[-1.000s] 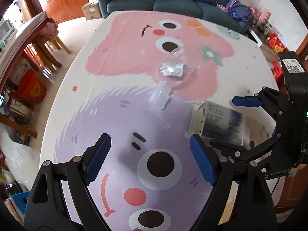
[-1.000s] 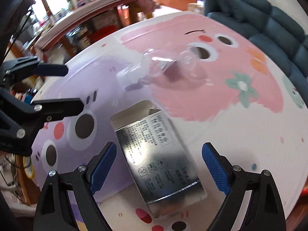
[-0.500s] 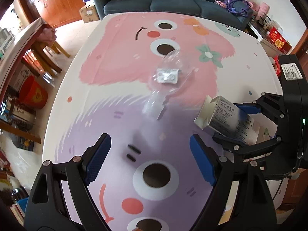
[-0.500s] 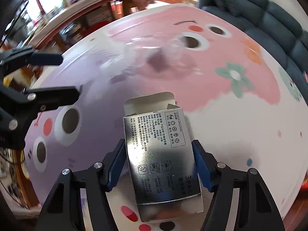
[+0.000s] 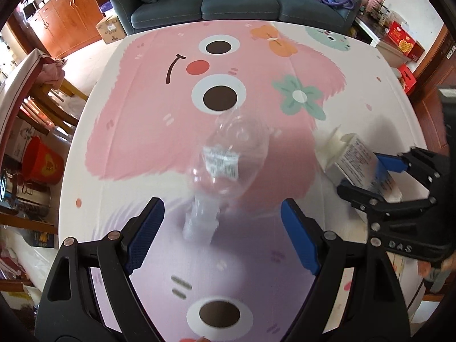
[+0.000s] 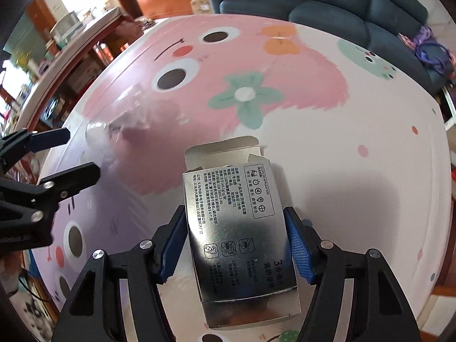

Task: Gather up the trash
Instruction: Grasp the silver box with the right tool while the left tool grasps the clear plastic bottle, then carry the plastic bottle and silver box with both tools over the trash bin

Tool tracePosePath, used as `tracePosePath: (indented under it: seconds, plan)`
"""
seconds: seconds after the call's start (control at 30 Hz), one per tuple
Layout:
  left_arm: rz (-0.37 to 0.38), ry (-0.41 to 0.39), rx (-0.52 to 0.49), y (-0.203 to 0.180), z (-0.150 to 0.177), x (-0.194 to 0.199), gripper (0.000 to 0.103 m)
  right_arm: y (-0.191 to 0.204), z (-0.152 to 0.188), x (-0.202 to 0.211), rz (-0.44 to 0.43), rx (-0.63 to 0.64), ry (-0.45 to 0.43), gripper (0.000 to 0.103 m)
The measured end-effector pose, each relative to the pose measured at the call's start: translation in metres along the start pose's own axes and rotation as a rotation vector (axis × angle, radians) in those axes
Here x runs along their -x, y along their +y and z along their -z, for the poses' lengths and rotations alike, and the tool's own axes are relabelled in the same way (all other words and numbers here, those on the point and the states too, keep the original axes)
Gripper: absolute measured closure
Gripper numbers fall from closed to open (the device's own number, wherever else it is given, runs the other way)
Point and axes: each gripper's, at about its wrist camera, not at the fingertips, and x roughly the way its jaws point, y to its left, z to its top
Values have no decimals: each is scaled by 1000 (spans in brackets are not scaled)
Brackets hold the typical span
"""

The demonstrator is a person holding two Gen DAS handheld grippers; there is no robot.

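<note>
A silver cardboard box with black print and an open top flap sits between the blue pads of my right gripper, which is shut on it and holds it above the table. From the left wrist view the same box and right gripper show at the right. A crumpled clear plastic bottle with a white label lies on the cartoon tablecloth, its neck toward me. My left gripper is open, its pads on either side of the bottle's neck end and apart from it. The bottle looks blurred in the right wrist view.
The round table carries a pink and purple cartoon cloth. A dark blue sofa stands beyond its far edge. Wooden chairs and a red bucket stand off the left side, red boxes at the far right.
My right gripper closed on the silver box and lifted it off the table. My left gripper moved forward, so the clear bottle now lies just ahead of its open fingers.
</note>
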Motion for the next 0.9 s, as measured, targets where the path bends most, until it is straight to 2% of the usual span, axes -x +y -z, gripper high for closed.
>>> tracePosePath:
  seconds: [0.1, 0.2, 0.33, 0.4, 0.47, 0.57, 0.9]
  plan:
    - [2, 21, 0, -2, -13, -12, 21, -7, -4, 0, -3, -23, -6, 36]
    - [-26, 48, 7, -4, -23, -26, 22, 0, -1, 4, -17, -33, -8, 36]
    - [-46, 65, 7, -8, -33, -39, 39, 9, -3, 15, -24, -29, -14, 36]
    - [-50, 65, 3, -9, -36, -43, 52, 10, -2, 17, -28, -28, -19, 36]
    - [-41, 60, 10, -8, -37, -43, 55, 10, -1, 20, -31, -27, -22, 37]
    - [-46, 43, 9, -8, -36, -40, 59, 11, 1, 24, -32, -28, -27, 37]
    - [-59, 2, 15, -6, -11, -7, 60, 16, 10, 39, -27, -48, -38, 37]
